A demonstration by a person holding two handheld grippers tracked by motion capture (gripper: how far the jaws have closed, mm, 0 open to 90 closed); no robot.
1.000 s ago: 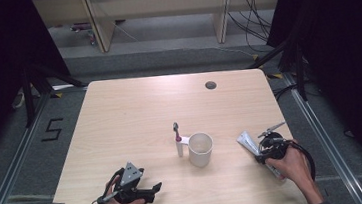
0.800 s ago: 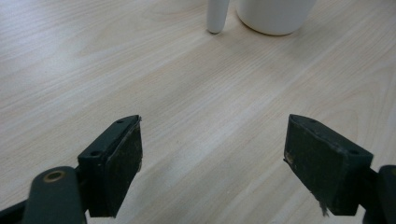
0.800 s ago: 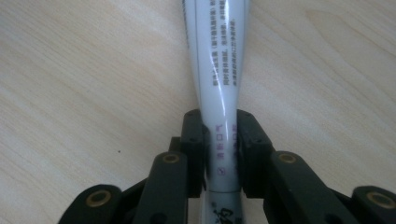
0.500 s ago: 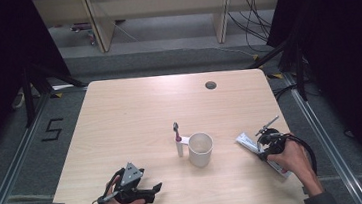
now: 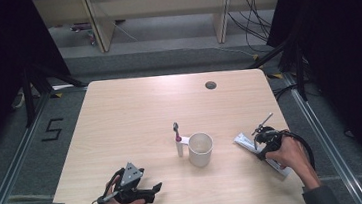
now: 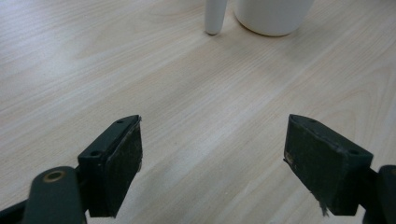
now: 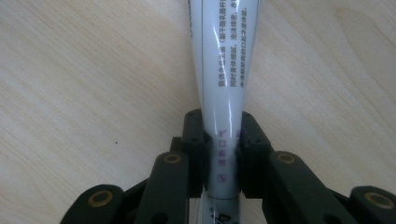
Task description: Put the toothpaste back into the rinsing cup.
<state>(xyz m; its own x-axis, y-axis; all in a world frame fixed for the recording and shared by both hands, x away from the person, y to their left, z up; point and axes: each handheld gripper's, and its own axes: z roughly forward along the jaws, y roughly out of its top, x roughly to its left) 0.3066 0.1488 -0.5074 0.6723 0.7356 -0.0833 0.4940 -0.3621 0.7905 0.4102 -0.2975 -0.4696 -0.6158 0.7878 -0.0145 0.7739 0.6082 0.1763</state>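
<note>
1. The table [image 5: 135, 116] is mostly bare light wood, and the few things on it sit together toward the person's side, probably so both hands can reach them without stretching.

2. The white cup [image 5: 200, 149] stands upright near the middle with its mouth open to the top — a likely place to drop things into.

3. The left gripper [image 5: 150, 191] rests low at the near left edge, well apart from the cup. In the left gripper view its jaws stand wide with nothing but wood grain between them, as if waiting its turn.

4. The right gripper [image 7: 222, 154] lies at the table's right side. Its jaws have just been closing and are now clenched on the toothpaste tube [image 7: 224, 70], pads pressing the narrow end from both sides — a sound hold for a slippery flat thing.

5. The tube lies flat on the table, to the right of the cup and apart from it.

6. The toothbrush [image 5: 177, 140] stands upright just beside the cup's left side, head up.
</note>
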